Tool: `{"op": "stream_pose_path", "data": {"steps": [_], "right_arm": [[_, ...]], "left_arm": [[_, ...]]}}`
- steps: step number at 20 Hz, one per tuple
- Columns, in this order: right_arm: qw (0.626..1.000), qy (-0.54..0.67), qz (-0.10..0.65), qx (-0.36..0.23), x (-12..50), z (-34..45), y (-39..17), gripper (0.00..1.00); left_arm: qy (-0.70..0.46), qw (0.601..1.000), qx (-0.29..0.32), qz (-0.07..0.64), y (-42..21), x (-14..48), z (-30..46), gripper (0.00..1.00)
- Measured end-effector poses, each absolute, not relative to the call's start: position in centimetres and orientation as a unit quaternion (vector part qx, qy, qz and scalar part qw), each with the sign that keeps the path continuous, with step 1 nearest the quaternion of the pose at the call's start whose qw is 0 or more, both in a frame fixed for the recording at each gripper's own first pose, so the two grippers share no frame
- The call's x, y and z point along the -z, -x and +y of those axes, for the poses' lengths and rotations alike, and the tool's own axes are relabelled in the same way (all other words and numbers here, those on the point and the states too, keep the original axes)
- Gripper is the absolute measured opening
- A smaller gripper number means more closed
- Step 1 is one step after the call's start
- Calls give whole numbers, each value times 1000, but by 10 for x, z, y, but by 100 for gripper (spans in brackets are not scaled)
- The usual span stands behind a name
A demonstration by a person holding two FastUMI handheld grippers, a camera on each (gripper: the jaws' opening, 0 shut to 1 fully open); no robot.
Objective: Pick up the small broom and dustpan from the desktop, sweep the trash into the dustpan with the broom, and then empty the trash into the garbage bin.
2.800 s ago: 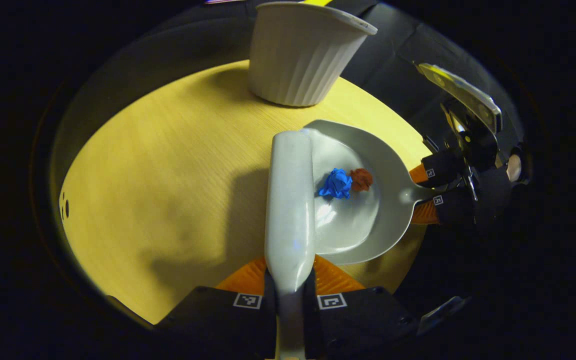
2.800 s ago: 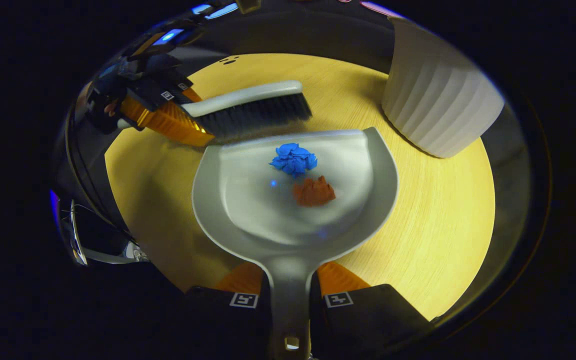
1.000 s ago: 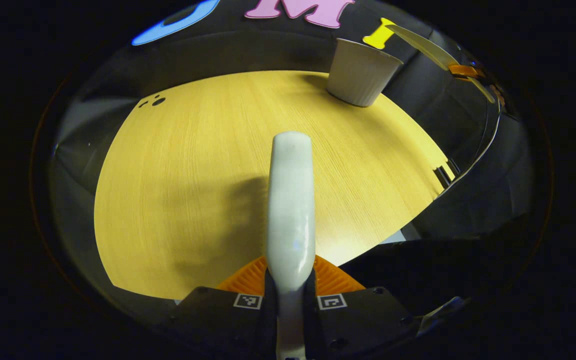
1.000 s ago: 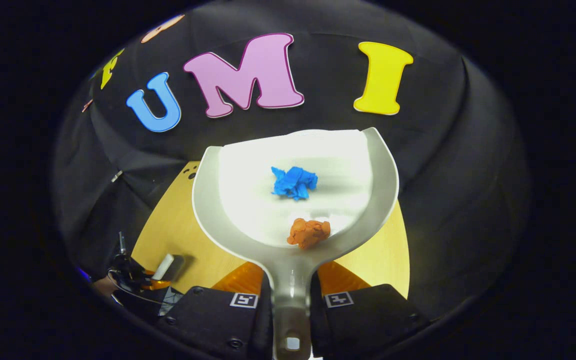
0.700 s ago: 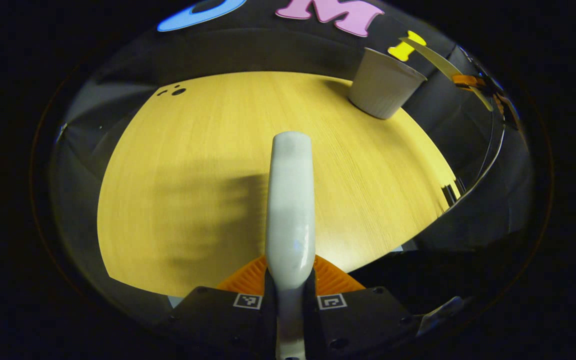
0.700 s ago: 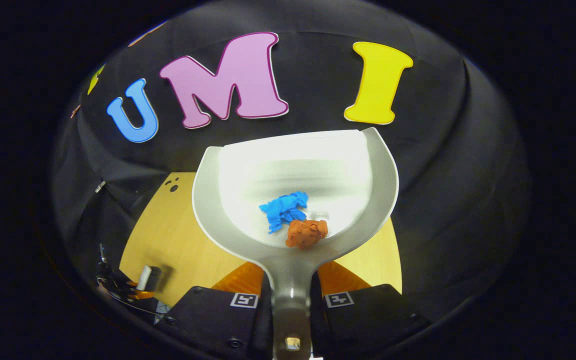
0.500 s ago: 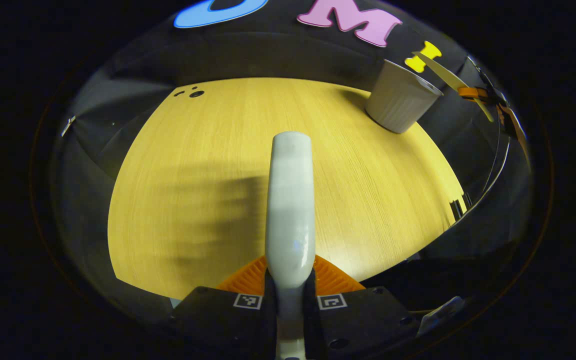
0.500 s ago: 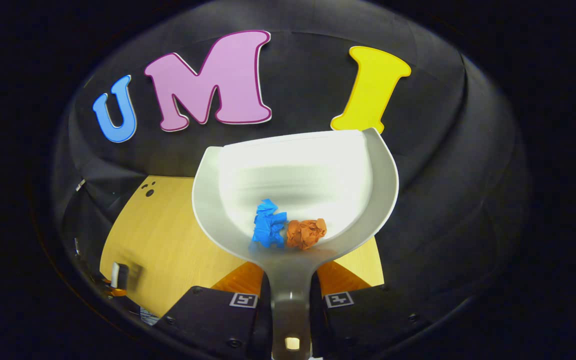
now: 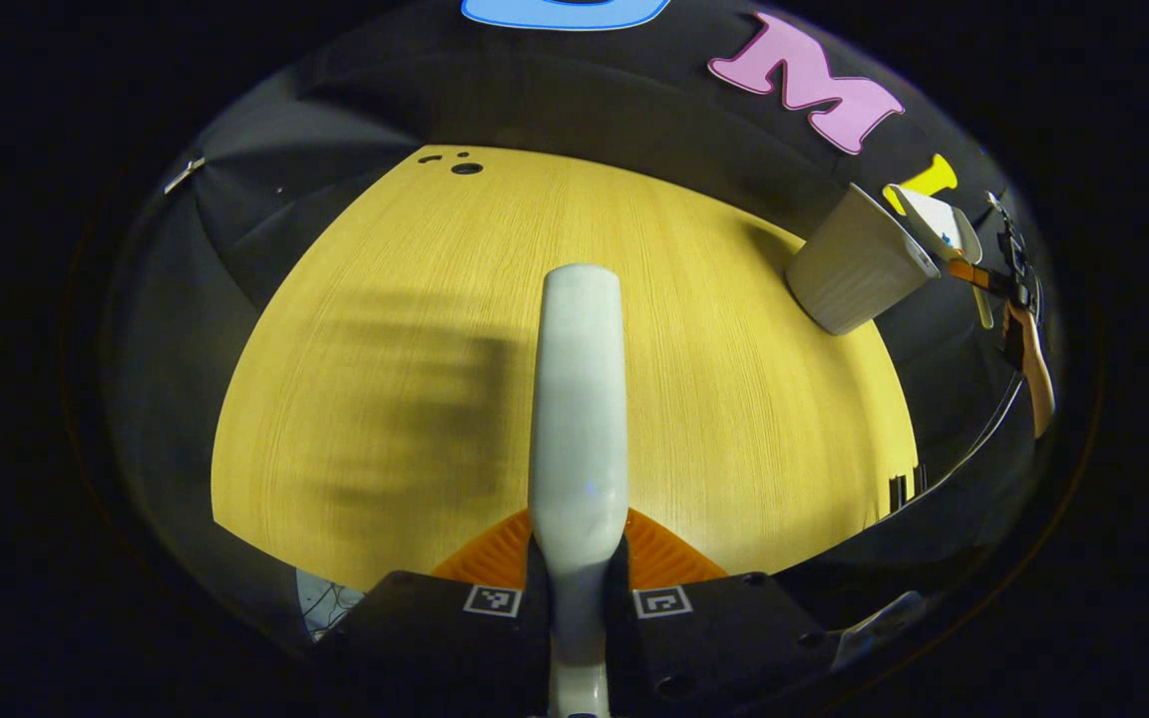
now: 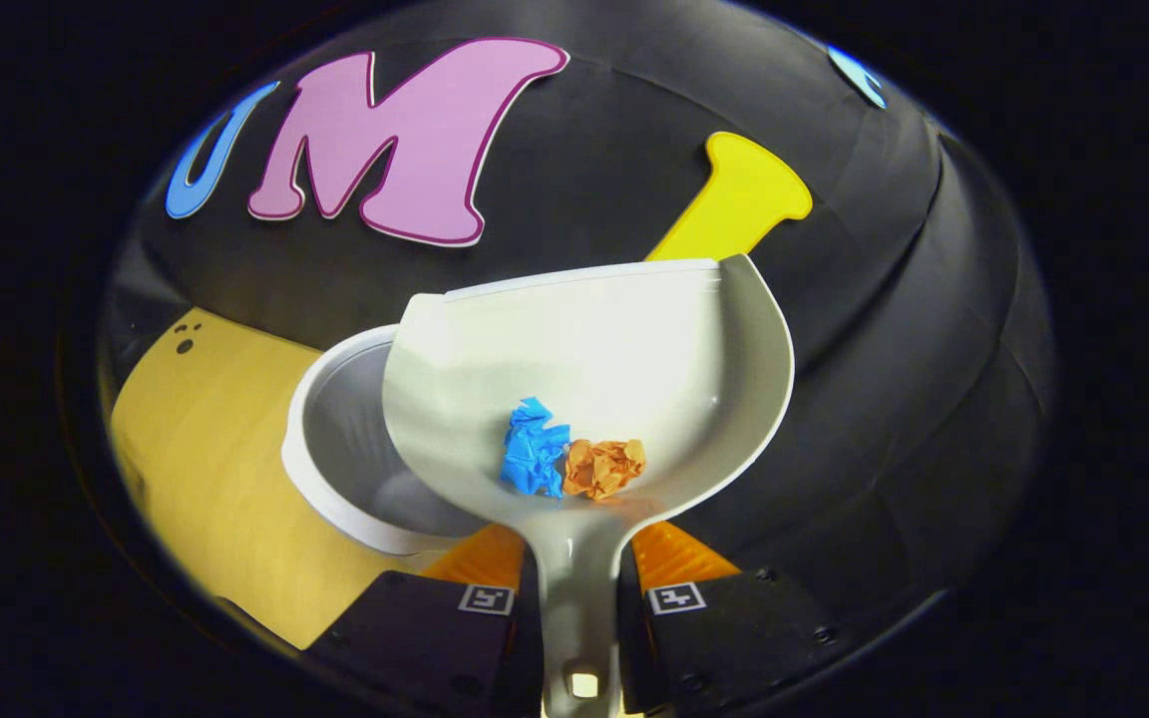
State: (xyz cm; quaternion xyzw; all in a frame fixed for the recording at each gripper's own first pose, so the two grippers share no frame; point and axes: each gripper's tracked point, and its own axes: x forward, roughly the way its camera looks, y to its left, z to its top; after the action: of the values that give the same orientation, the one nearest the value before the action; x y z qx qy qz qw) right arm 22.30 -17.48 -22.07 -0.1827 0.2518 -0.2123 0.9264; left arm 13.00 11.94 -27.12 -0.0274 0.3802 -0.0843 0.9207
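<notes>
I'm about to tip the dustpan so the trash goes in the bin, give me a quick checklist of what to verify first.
1. Right gripper clamped on the pale grey plastic dustpan handle: ok.
2. Crumpled blue paper ball and orange paper ball inside the pan, near the handle: ok.
3. White ribbed garbage bin opening under the pan: partly, it sits left of the pan's lip; not ok.
4. Left gripper holding the white-backed small broom away from the bin: ok.
5. Bin upright on the yellow wooden desktop: ok.

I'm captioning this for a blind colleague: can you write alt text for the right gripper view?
The right gripper holds a white dustpan by its handle, raised over the open white garbage bin on the wooden desktop. A blue paper wad and an orange paper wad lie by the handle.
</notes>
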Motion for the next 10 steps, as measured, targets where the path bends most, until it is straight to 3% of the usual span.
{"op": "stream_pose_path", "data": {"steps": [7, 8, 10], "right_arm": [[882, 314, 241, 257, 211, -196, -215, 34], [877, 332, 240, 252, 210, -196, -216, 29], [868, 354, 245, 247, 212, -201, -215, 34]], "left_arm": [[28, 916, 85, 392, -137, 272, 120, 27], [29, 915, 84, 394, -138, 273, 121, 28], [39, 912, 87, 398, -140, 272, 122, 27]]}}
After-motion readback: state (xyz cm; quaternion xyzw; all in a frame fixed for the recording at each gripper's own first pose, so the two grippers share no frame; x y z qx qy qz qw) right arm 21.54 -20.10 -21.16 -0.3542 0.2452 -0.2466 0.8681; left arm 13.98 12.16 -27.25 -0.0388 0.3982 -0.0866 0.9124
